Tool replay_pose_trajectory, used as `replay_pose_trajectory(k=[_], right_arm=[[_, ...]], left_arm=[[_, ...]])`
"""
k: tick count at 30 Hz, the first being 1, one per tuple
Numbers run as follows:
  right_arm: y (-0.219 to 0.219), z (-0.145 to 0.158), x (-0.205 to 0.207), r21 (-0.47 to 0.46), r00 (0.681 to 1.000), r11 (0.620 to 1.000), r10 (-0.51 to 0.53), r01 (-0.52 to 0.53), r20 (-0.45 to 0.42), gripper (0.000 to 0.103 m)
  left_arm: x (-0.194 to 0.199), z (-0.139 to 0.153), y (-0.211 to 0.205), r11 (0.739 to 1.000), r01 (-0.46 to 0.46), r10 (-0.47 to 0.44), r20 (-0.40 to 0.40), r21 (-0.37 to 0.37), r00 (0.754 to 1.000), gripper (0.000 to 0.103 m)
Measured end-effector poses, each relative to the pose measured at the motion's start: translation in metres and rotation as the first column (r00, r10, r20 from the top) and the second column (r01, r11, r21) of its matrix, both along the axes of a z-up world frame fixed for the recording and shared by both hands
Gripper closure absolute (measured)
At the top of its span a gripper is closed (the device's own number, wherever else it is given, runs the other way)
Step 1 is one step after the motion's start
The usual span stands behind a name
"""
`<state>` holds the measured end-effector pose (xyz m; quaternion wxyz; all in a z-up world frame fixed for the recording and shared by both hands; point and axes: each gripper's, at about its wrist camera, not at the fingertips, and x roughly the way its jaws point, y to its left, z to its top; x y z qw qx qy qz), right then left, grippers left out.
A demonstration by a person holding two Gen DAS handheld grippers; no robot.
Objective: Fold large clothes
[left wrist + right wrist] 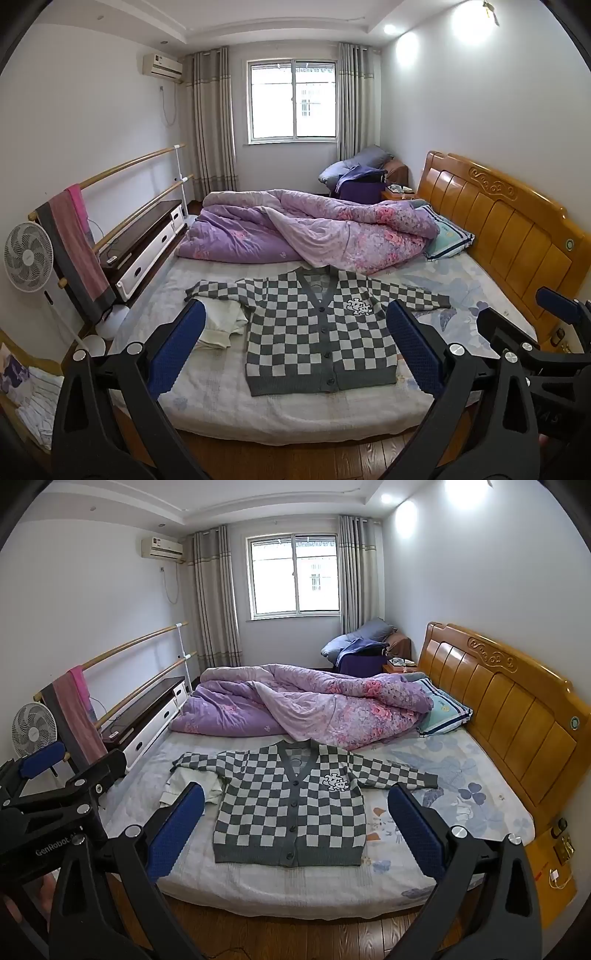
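Observation:
A grey-and-white checked cardigan [317,332] lies flat and buttoned on the bed, sleeves spread out; it also shows in the right wrist view [291,812]. A cream garment [221,321] lies under its left sleeve, also seen in the right wrist view [192,779]. My left gripper [295,350] is open and empty, held off the bed's near edge. My right gripper [295,830] is open and empty beside it, and shows at the right edge of the left wrist view [554,314].
A purple floral quilt [314,232] is bunched across the far half of the bed. A pillow [447,236] lies by the wooden headboard [517,229]. A fan [27,254], a barre with a towel [77,243] and a low cabinet [147,243] stand left. Wood floor [277,454] lies below.

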<state>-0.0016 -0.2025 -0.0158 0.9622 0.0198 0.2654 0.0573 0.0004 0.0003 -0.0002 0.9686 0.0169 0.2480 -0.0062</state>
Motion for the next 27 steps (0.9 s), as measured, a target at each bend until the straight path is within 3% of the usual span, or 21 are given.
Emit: replay_pose_trajectory(k=[27], right_arm=[[0.009,-0.006,0.010,0.005,1.000,1.000,-0.001,0.001,-0.005,0.007]], left_arm=[[0.002,-0.005,0.000,1.000,-0.003,0.004,-0.011,0.004,1.000,0.005]])
